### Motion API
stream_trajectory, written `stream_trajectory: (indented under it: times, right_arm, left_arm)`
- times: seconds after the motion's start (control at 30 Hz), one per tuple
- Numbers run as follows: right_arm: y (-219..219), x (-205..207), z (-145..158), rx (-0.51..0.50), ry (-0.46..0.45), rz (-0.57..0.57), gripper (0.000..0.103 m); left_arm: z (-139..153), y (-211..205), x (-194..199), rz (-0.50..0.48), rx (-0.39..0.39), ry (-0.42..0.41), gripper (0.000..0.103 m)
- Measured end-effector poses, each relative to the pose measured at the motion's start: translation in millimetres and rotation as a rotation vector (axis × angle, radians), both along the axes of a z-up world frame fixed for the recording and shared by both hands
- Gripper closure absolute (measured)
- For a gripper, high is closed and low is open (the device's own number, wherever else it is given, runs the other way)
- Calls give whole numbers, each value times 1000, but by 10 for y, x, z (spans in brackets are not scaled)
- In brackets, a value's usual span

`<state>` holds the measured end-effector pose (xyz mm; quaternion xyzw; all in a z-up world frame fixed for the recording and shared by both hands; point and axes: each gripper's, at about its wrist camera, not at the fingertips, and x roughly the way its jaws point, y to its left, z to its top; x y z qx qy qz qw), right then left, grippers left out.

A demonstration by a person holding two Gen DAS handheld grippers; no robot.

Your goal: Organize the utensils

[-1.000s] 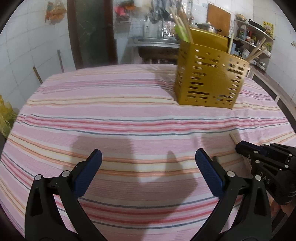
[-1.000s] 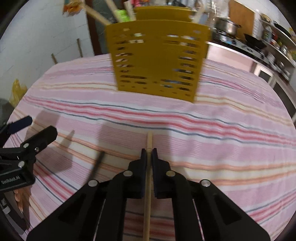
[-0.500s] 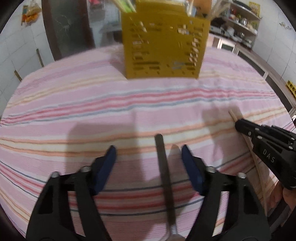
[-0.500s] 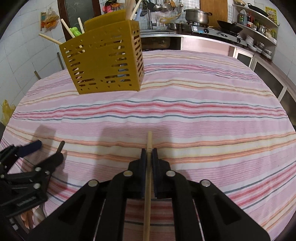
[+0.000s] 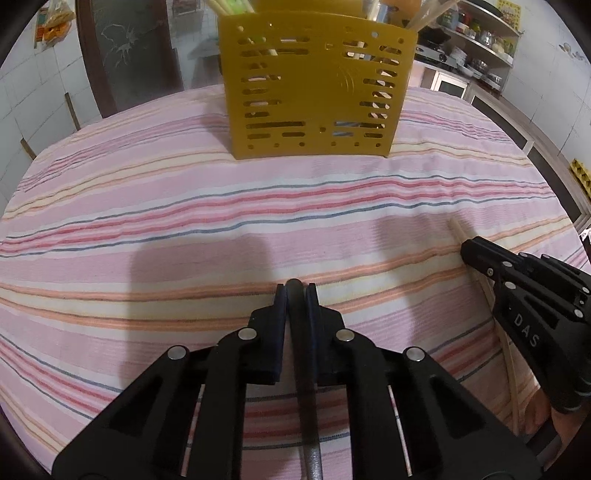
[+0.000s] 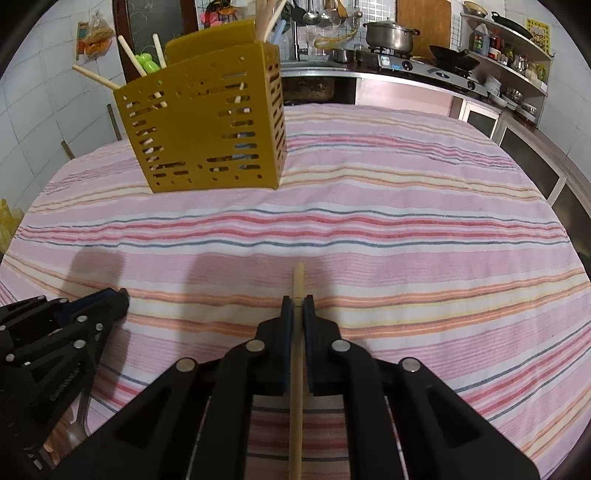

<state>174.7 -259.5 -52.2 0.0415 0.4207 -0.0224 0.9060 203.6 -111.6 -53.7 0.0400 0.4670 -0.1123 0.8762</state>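
Left gripper (image 5: 295,291) had just been closing, and its blue pads were clamped on a dark utensil handle (image 5: 301,332) that ran back between the jaws toward the camera, tip poking just past the pads. Right gripper (image 6: 297,302) was pinched tight on a wooden chopstick (image 6: 297,280), which stuck out a little beyond its fingertips and lay along the jaw line. Both grippers pointed down at the near edge of the striped tablecloth (image 6: 406,229), side by side, left one just beside the right. Yellow perforated utensil holder (image 6: 207,125) stood upright toward the far edge of the cloth, well apart from both grippers, with chopsticks and a green-handled piece (image 6: 146,62) leaning out of it. Kitchen counter with a pot (image 6: 389,35) and stove sat behind the table.
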Motion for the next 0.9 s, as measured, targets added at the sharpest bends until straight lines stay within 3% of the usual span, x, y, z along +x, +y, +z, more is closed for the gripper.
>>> stream_trajectory:
  times: [0.17, 0.33, 0.67, 0.9]
  right_arm:
    - [2, -104, 153, 21, -66, -14, 98]
    - [55, -248, 386, 53, -167, -11, 98]
    - [94, -651, 879, 121, -448, -14, 98]
    - [31, -770, 960, 186, -549, -37, 98]
  left_arm:
    - [142, 80, -69, 12, -28, -70, 94]
    - [447, 281, -204, 47, -59, -204, 94]
    - [930, 693, -541, 145, -95, -445, 94]
    - [1033, 833, -688, 152, -99, -494, 94]
